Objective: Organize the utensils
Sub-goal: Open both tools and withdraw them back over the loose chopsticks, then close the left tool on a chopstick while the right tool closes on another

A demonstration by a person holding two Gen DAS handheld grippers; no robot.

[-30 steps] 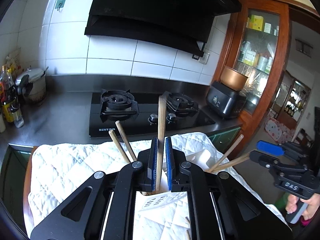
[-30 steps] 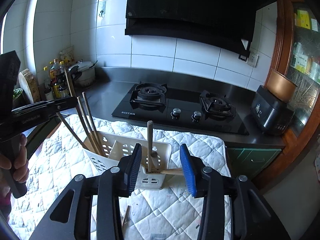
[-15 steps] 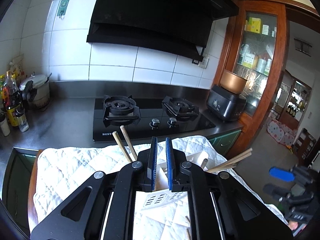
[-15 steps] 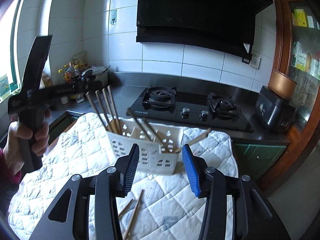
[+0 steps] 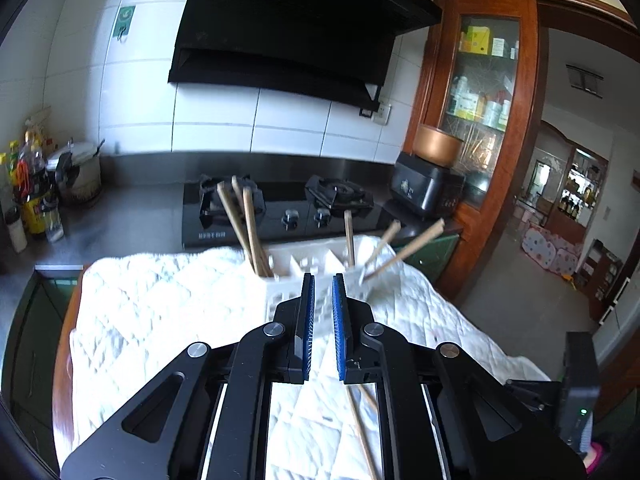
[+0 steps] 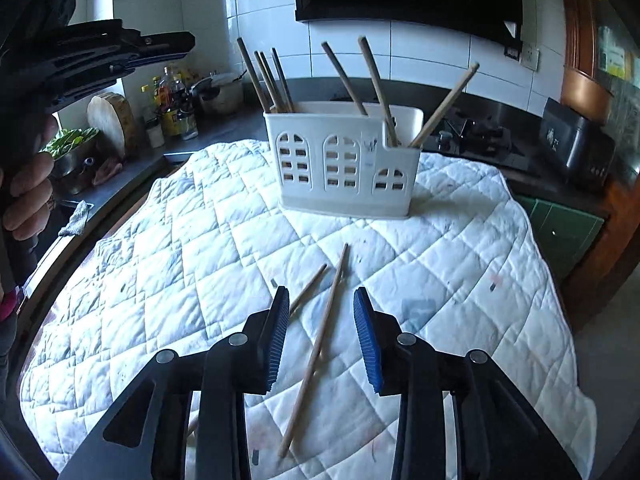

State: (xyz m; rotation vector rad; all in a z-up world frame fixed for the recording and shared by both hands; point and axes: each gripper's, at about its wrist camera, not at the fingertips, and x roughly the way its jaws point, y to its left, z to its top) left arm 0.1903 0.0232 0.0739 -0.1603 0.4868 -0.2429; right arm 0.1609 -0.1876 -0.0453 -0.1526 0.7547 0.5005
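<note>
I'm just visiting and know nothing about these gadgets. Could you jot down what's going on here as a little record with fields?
Setting: kitchen, white quilted cloth before a gas stove
Holder: white plastic utensil holder, upright on the cloth
In holder: several wooden chopsticks, leaning
Loose: two chopsticks lying on the cloth
Right gripper: jaws closing, low over the longer loose chopstick, not gripping it
Left gripper: shut, empty, hand-held
Remaining: loose chopsticks not yet in the holder
</note>
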